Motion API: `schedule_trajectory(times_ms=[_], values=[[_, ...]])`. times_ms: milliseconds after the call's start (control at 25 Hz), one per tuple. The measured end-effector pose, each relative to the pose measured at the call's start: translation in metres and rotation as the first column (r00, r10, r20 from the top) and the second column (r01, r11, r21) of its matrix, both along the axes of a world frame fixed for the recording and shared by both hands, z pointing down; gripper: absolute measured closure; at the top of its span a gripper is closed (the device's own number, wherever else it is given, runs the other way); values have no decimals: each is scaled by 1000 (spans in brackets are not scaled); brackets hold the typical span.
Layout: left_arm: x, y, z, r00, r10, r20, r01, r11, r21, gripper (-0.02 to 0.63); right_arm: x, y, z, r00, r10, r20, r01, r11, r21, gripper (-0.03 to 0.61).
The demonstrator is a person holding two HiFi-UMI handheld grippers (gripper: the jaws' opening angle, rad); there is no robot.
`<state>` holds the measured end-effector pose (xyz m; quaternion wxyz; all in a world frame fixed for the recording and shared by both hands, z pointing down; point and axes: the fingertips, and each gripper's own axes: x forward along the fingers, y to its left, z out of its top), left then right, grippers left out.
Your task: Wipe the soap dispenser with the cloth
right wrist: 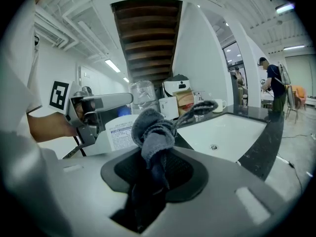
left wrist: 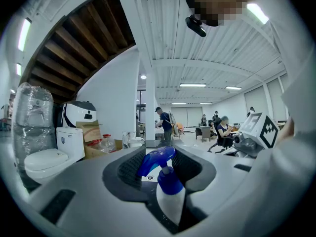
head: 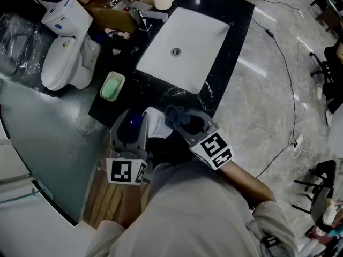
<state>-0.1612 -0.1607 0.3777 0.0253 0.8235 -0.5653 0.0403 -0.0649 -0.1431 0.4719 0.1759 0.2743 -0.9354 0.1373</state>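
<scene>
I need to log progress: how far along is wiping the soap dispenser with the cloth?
Done: the left tool grips the soap dispenser, and the right tool is clamped on the grey cloth. In hand: the cloth is up beside the dispenser's label; whether it touches, I cannot tell. Left: the wiping itself, then probably setting the dispenser down on the black counter.

Overhead, two low views; shared sink

The cloth is soft, nappy grey fabric, likely microfibre. The soap dispenser has a smooth white plastic body and a glossy blue plastic pump. The surface is polished black veined stone; the sink is smooth, glossy white.
</scene>
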Motion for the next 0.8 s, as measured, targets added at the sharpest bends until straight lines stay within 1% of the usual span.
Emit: schedule_trajectory(times_ms=[520, 800], values=[[0, 0, -1, 1000, 0, 1, 0, 1000, 2, 449, 7, 6, 19, 997, -22, -73, 20, 999, -34, 465], [0, 1, -1, 1000, -3, -2, 3, 1000, 6, 449, 7, 12, 23, 993, -49, -109, 40, 996, -86, 465]])
